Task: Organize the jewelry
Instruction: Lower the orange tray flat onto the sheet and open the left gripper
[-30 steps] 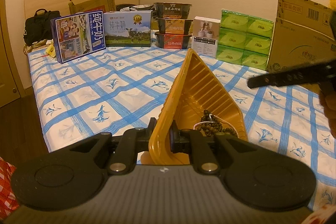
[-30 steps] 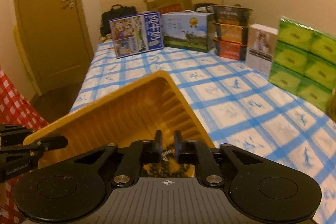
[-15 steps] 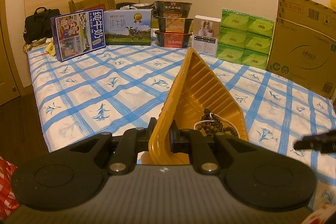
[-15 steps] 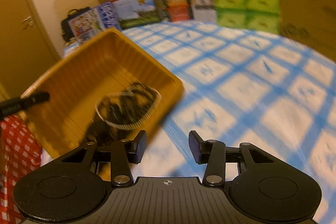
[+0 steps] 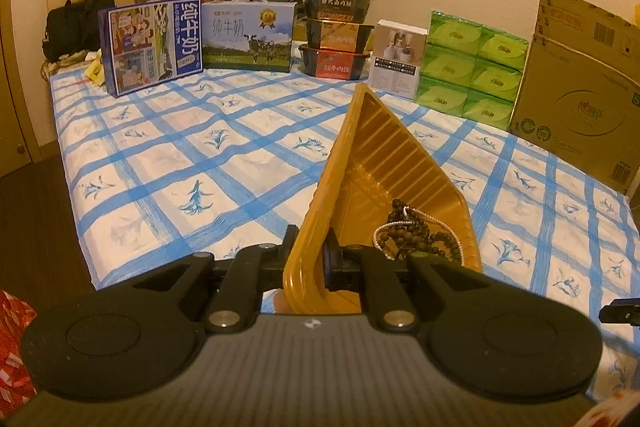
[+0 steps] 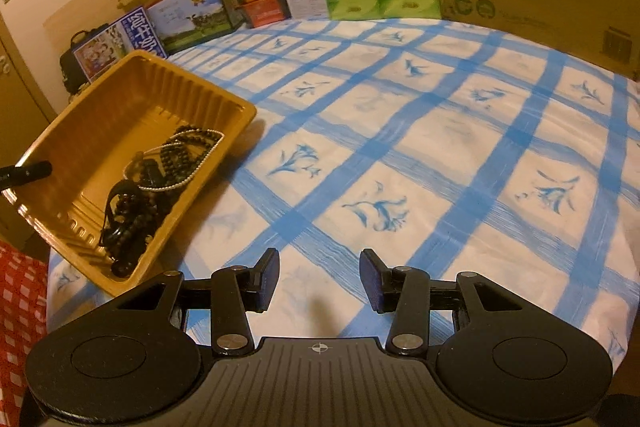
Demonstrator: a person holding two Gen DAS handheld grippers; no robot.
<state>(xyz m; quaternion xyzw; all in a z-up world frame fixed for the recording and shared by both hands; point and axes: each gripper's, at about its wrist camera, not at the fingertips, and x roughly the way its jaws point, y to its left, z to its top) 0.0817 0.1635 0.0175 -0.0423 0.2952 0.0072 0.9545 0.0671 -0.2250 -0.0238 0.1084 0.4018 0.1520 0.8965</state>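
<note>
Left gripper: fingers clamped on the near rim of the ribbed yellow plastic tray, bottom centre of the left wrist view, tilting it up off the bed.
Tray contents: dark wooden bead strands and a thin pearl-like chain, heaped in the tray's low corner (lower left of the right wrist view).
Right gripper: fingers spread and empty, bottom centre, over the blue-checked bedsheet, well apart from the beads.
Progress: jewelry looks gathered; no loose pieces visible on the sheet. Likely left: setting the tray down.
</note>
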